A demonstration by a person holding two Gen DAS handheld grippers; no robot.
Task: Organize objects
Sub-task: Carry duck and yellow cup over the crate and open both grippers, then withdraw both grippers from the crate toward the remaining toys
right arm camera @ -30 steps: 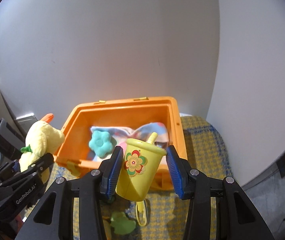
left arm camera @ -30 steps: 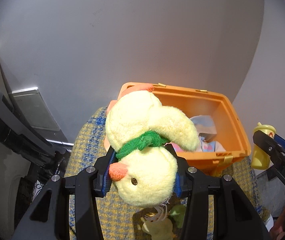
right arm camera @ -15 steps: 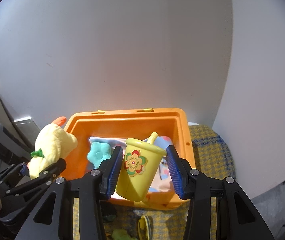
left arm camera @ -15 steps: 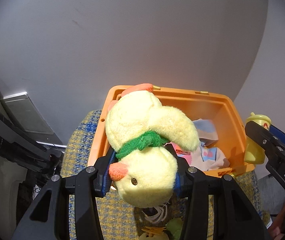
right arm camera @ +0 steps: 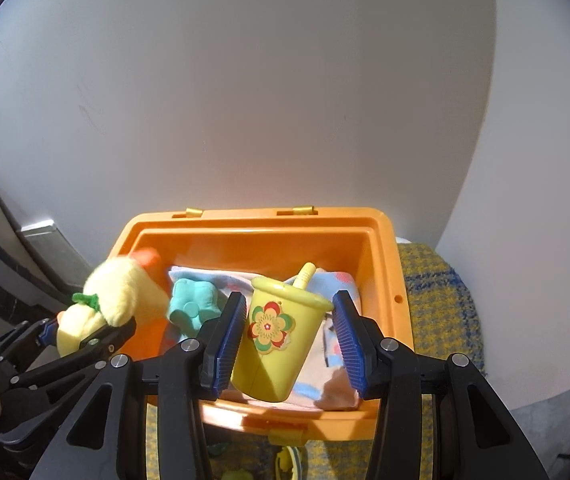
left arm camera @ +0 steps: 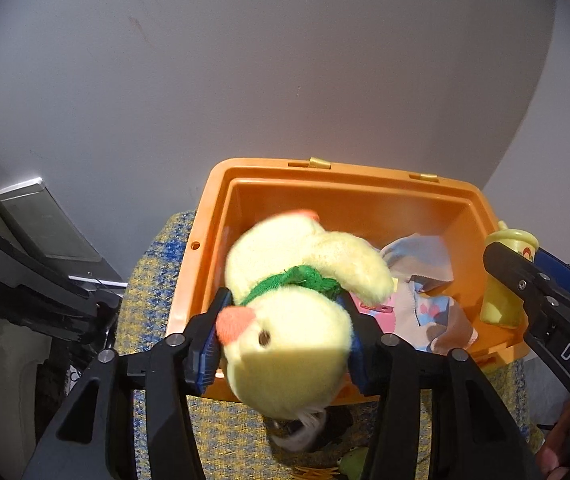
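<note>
- A yellow plush duck (left arm camera: 285,320) with a green scarf (left arm camera: 297,278) is clamped between the blue pads of the left tool (left arm camera: 281,336); it is held head-down over the near left part of the orange bin (left arm camera: 349,188).
- The duck's orange beak (left arm camera: 233,323) is pointed left, and its image is slightly blurred.
- In the right wrist view, the same duck (right arm camera: 113,300) is seen at the bin's left wall, gripped by the left tool (right arm camera: 85,336).
- A yellow sippy cup (right arm camera: 279,336) with a flower sticker (right arm camera: 271,326) (and a straw at its top) is clamped by the right tool (right arm camera: 289,340), tilted a little, above the bin's interior near its front wall.
- The orange bin (right arm camera: 385,280) is seen open; inside it lie a patterned cloth (right arm camera: 337,356) and a teal flower-shaped soft toy (right arm camera: 191,308), the toy resting on the cloth just left of the cup.
- In the left wrist view, the cloth (left arm camera: 429,300) is visible to the right of the duck, and the cup (left arm camera: 505,280) appears at the bin's right edge, held by the right tool (left arm camera: 541,288).
- The bin is set on a yellow-and-blue woven surface (right arm camera: 437,300) against a plain wall (right arm camera: 285,80).
- Small items lie on the woven surface in front of the bin, too hidden to be identified.
</note>
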